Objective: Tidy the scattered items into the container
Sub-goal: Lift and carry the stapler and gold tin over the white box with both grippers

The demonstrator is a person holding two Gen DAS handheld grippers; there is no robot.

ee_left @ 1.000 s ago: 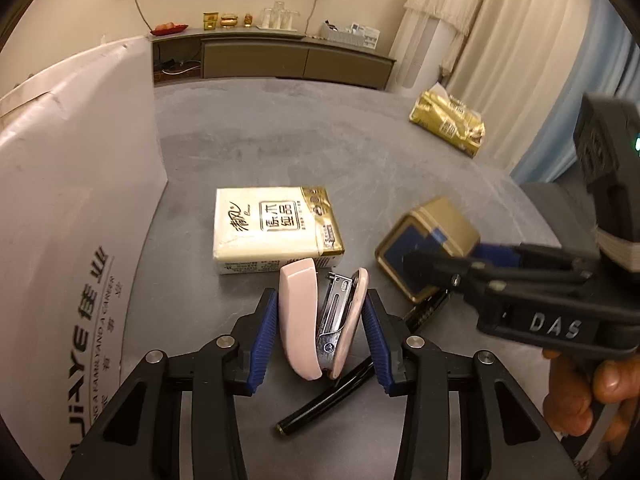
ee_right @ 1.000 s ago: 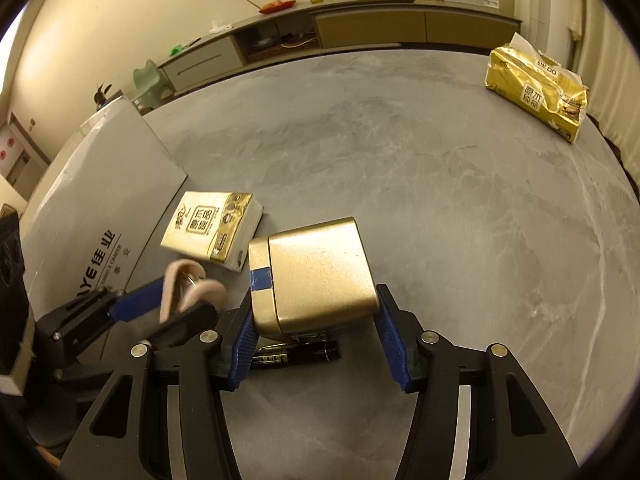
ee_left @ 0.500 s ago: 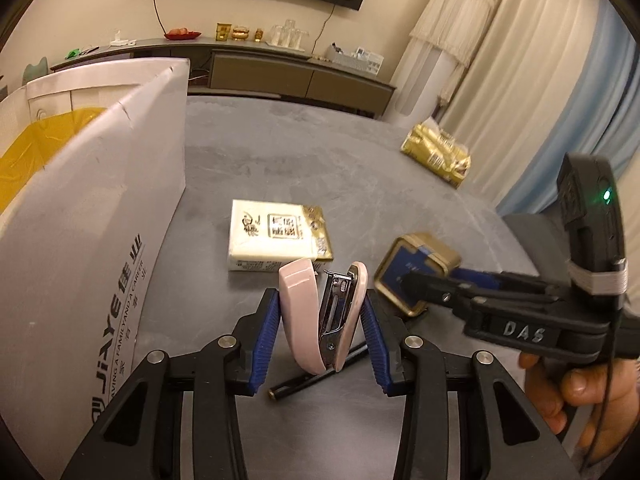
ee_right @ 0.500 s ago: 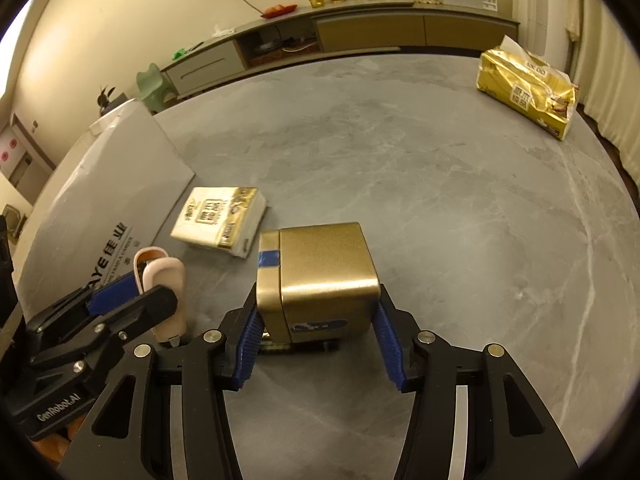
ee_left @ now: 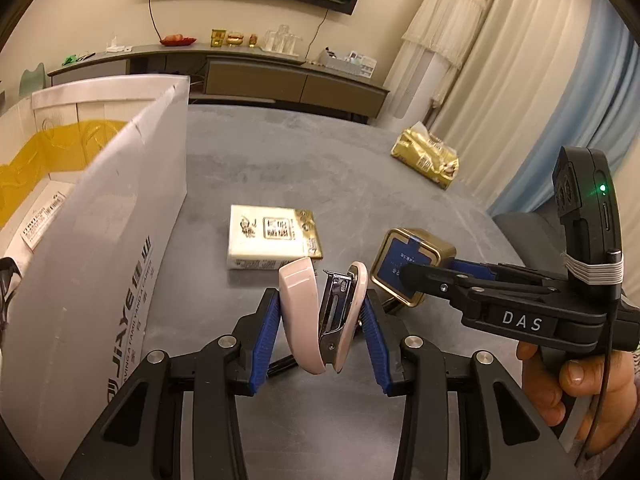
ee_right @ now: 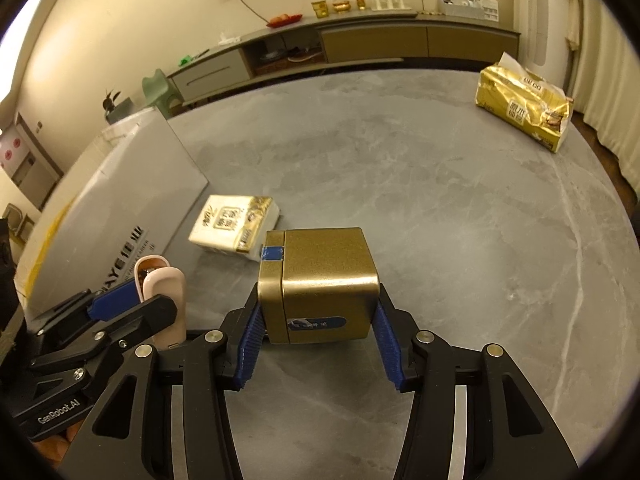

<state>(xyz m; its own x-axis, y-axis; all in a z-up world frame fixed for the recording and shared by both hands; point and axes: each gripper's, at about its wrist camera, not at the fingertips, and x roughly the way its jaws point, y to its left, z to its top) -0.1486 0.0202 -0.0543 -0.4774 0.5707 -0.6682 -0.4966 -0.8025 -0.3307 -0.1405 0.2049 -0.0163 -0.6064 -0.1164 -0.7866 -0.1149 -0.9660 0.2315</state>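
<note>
Grey table [ee_right: 440,208], pink stapler [ee_left: 316,320], gold tin [ee_right: 324,280]

Obstacles: white cardboard box [ee_left: 92,240], open-topped, its near flap [ee_left: 132,184] raised tall on the left; white-and-gold tissue pack [ee_left: 272,236] flat on the grey table [ee_right: 440,208], just beside the box's corner; gold tissue bag [ee_right: 524,104] at the far right edge, well apart. Black pen [ee_left: 282,364] lies on the table under the left gripper [ee_left: 322,312]. Free room: broad bare tabletop ahead and to the right; the box mouth open above the flap.
</note>
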